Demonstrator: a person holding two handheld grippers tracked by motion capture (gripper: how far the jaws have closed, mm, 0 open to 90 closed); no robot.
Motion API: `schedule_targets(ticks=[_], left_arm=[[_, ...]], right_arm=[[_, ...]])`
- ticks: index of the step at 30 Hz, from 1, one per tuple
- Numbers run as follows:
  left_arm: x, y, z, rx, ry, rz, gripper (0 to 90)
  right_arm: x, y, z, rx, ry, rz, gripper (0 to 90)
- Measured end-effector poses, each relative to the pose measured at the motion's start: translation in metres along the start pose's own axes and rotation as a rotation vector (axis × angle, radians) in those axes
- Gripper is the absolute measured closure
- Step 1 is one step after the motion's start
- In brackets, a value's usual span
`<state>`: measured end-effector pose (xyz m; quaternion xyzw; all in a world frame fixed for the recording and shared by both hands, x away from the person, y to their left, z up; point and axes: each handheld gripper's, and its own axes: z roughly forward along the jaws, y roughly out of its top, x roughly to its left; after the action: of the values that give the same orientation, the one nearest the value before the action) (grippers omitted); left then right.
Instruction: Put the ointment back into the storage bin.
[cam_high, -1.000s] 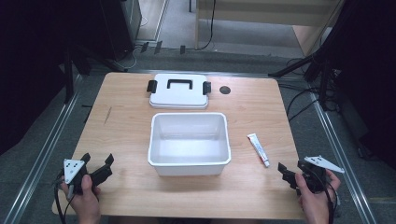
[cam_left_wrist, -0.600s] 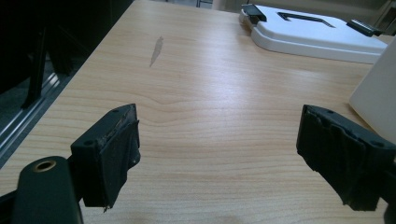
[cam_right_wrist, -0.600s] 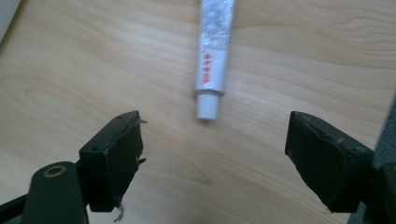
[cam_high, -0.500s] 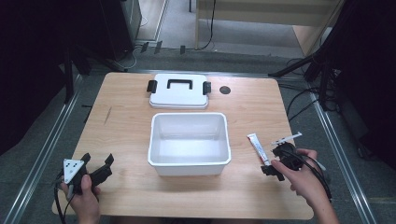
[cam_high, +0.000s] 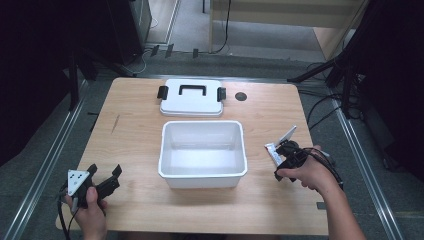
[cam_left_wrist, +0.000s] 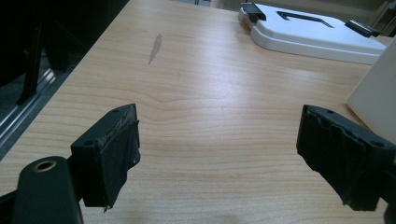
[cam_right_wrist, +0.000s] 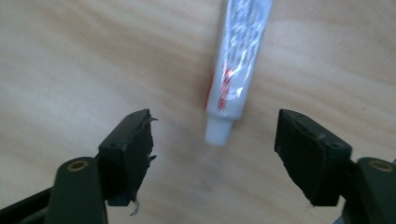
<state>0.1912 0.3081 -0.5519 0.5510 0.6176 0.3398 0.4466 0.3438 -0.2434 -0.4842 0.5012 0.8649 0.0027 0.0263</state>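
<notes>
A white tube with red print lies on the wooden table, its white cap pointing toward me. My right gripper hangs open just above it, with the cap end between the spread jaws and no contact. In the high view the right gripper covers most of the tube, right of the open white tub. My left gripper rests open near the table's front left corner; in its own view the left gripper holds nothing.
The tub's white lid with a black handle and side clips lies flat behind the tub. In the left gripper view the lid and the tub wall sit at the right. A small black round hole marks the tabletop beside the lid.
My right gripper has moved from the front right corner forward and left, down over the tube. The left gripper has stayed put.
</notes>
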Motion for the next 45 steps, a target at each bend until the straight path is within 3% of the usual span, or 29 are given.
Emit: schedule_targets(ticks=[9, 11, 17, 23, 24, 31, 37, 42, 45], left_arm=[[0.0, 0.0, 0.0, -0.001, -0.001, 0.002, 14.0], [0.0, 0.0, 0.0, 0.0, -0.003, 0.0, 14.0], [0.0, 0.0, 0.0, 0.002, -0.003, 0.0, 14.0], [0.0, 0.0, 0.0, 0.004, -0.004, 0.001, 14.1], [0.0, 0.0, 0.0, 0.002, -0.004, -0.001, 14.1], [0.001, 0.0, 0.0, 0.005, -0.011, -0.005, 14.1], [0.001, 0.0, 0.001, 0.006, -0.009, -0.008, 14.1], [0.001, 0.0, 0.001, 0.006, -0.01, -0.01, 14.1], [0.001, 0.0, 0.001, 0.006, -0.01, -0.01, 14.1]], right_arm=[[-0.011, 0.025, 0.017, 0.023, 0.028, 0.048, 39.6], [-0.011, 0.029, 0.021, 0.037, 0.046, 0.057, 47.0], [-0.011, 0.031, 0.022, 0.031, 0.054, 0.067, 55.5], [-0.008, 0.032, 0.022, 0.03, 0.018, 0.058, 62.8], [-0.007, 0.032, 0.022, 0.024, 0.017, 0.057, 70.5], [-0.006, 0.033, 0.021, 0.029, 0.05, 0.055, 72.5], [-0.006, 0.037, 0.006, -0.01, 0.067, 0.055, 72.6], [-0.001, 0.044, -0.024, -0.054, 0.081, 0.05, 72.6], [0.001, 0.046, -0.033, -0.068, 0.09, 0.037, 72.6]])
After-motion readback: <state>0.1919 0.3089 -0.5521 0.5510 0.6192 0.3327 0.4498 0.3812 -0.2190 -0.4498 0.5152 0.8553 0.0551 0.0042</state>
